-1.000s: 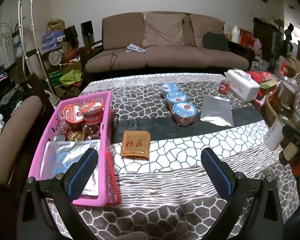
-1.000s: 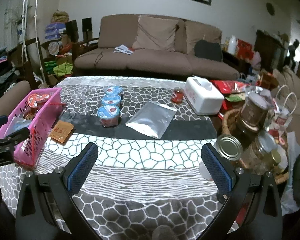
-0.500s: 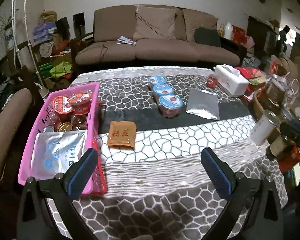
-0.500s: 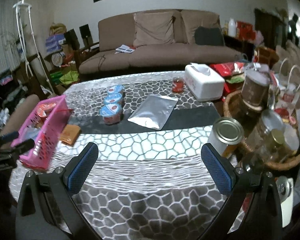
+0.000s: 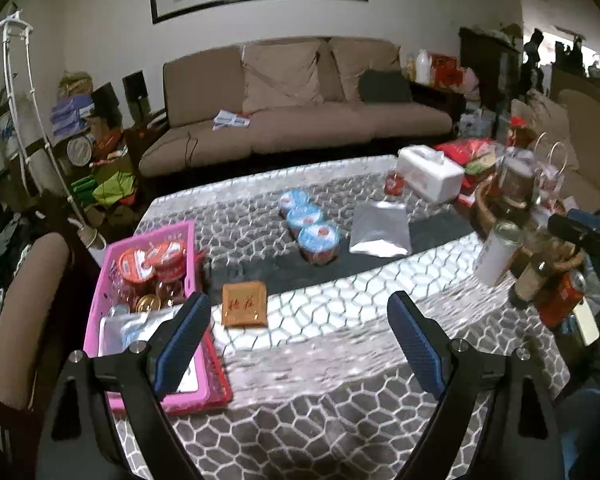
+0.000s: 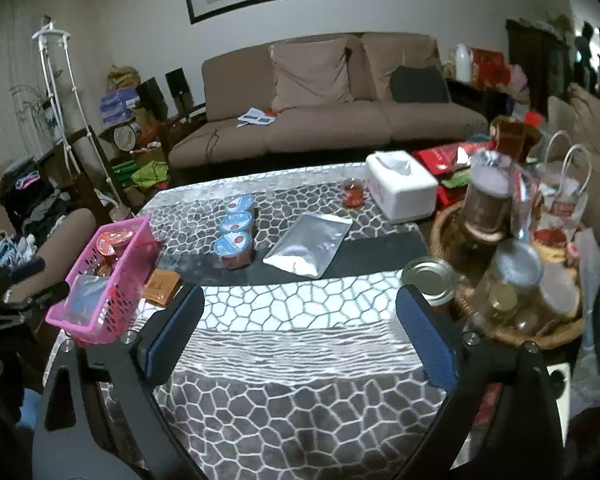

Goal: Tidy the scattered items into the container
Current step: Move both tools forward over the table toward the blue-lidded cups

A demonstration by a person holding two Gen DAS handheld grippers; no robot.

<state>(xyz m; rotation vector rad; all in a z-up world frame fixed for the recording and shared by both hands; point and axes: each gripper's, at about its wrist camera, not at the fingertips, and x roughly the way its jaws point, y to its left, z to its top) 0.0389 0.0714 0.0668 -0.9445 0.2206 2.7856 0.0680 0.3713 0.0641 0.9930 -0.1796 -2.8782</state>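
Note:
A pink basket point(image 5: 112, 264) stands at the table's left edge and holds red-lidded cups, small jars and a white pouch. Beside it lies an orange packet point(image 5: 245, 309). Three blue-lidded cups point(image 5: 318, 238) stand in a row mid-table, with a silver pouch point(image 5: 380, 229) to their right and a small red jar point(image 5: 394, 182) behind. My left gripper point(image 5: 298, 300) hovers above the near table, jaws closing slightly with nothing between them. My right gripper point(image 6: 300, 292) hangs over the near right part, jaws also closing on nothing. The right wrist view shows the basket point(image 6: 140, 232), packet point(image 6: 162, 286), cups point(image 6: 236, 244) and pouch point(image 6: 310, 242).
A white tissue box point(image 6: 400, 188) sits at the back right. A tin can point(image 6: 428, 276) stands by a wicker basket point(image 6: 540, 332) crowded with jars and bottles on the right edge. A brown chair back point(image 5: 24, 312) is left of the pink basket. A sofa stands behind the table.
Both grippers have risen and drawn back, so the table looks farther away. Their fingers stand a little closer together. Nothing on the table has moved.

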